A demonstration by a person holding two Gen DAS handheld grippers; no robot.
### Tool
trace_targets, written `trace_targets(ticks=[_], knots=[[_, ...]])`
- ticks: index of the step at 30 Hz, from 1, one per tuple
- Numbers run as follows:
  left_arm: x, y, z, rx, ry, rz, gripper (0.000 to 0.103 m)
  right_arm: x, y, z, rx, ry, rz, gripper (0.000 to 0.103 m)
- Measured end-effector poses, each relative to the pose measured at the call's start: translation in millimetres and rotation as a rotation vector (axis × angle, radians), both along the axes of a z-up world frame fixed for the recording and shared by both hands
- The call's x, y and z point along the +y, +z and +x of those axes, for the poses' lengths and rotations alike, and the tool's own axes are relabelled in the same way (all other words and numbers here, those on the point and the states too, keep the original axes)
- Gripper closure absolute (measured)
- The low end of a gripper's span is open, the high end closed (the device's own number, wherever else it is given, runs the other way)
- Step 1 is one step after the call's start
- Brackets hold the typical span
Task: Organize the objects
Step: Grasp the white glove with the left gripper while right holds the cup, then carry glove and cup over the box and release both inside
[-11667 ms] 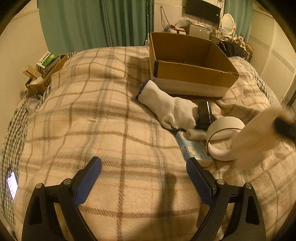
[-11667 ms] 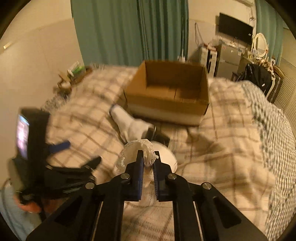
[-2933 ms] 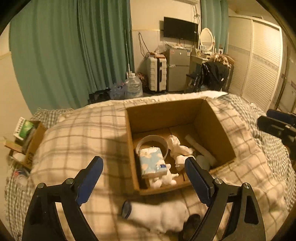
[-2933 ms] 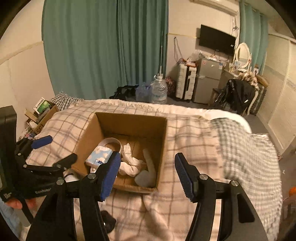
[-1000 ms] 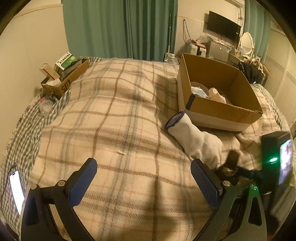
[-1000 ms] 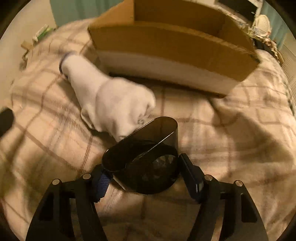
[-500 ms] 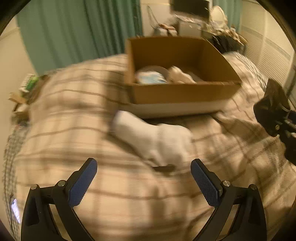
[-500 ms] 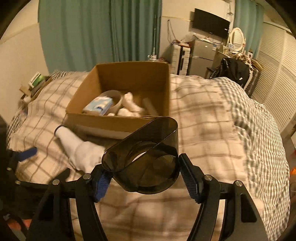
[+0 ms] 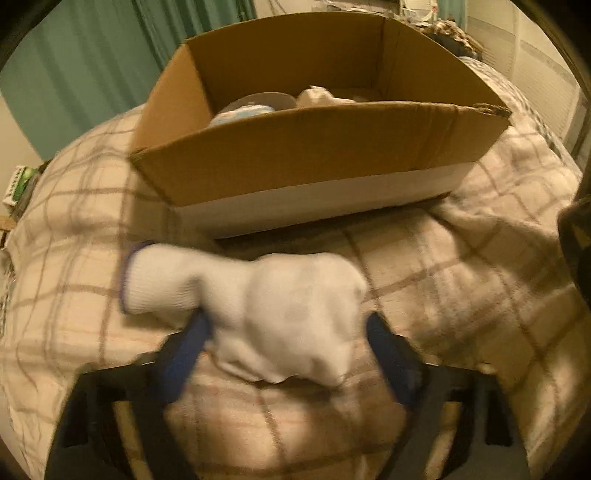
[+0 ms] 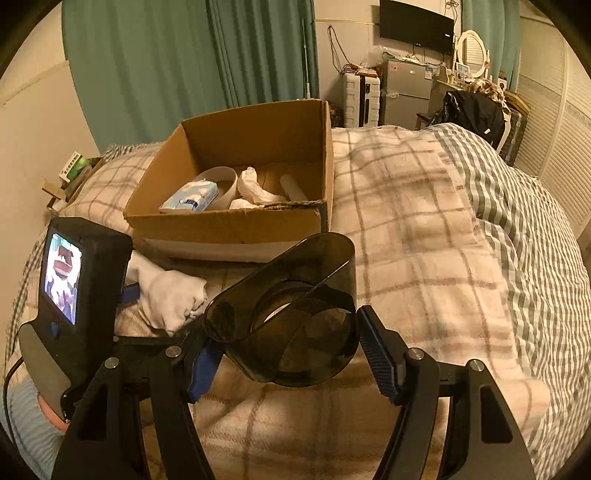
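At the far left of the right wrist view we see a small open carton (image 10: 70, 173) of packets against the pale wall, and behind it teal curtains (image 10: 184, 62) fill the upper left. Lower left in that frame stands the back of our left tool with its lit screen (image 10: 62, 277).

In the left wrist view the left tool (image 9: 284, 354) sits low in the frame. Its blue pads (image 9: 184, 354) are spread to either side of the white sock (image 9: 258, 306), which lies between them on the plaid blanket (image 9: 461, 295). The frame is blurred and we cannot tell whether the pads press the sock.

Above the sock, in the upper middle, the cardboard box (image 9: 314, 158) rests on the bed. Inside it, in the right wrist view, we see a blue tissue pack (image 10: 190, 197), a white ring (image 10: 225, 181), crumpled white cloth (image 10: 255, 188) and a white tube (image 10: 291, 186).

In the lower middle of that view our right tool (image 10: 286, 354) is clenched on a dark translucent holder (image 10: 288, 314), held above the blanket.

To the upper right are a wall television (image 10: 415, 18), a small grey fridge (image 10: 406, 92), a round mirror (image 10: 472, 48) and a dark bag (image 10: 472, 110). A green checked cover (image 10: 535, 229) spreads over the right side of the bed, with louvred doors (image 10: 557, 122) at the right edge.
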State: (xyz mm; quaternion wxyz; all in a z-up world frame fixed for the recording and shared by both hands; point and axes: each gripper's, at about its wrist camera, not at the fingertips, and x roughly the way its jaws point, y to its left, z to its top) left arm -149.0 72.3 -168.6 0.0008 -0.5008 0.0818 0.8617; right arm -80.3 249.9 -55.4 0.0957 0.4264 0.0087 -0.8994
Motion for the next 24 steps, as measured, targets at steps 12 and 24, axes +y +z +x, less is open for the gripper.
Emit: trace_targets(ticks=[12,24], knots=[[-25,37,50,0.006,0.001,0.201,0.064,-11,28,42,0.051,0.007,0.024,0.035],[-31,114,81,0.163,-0.031,0.249,0.065,-27,73,56,0.130,0.083,0.025,0.035]])
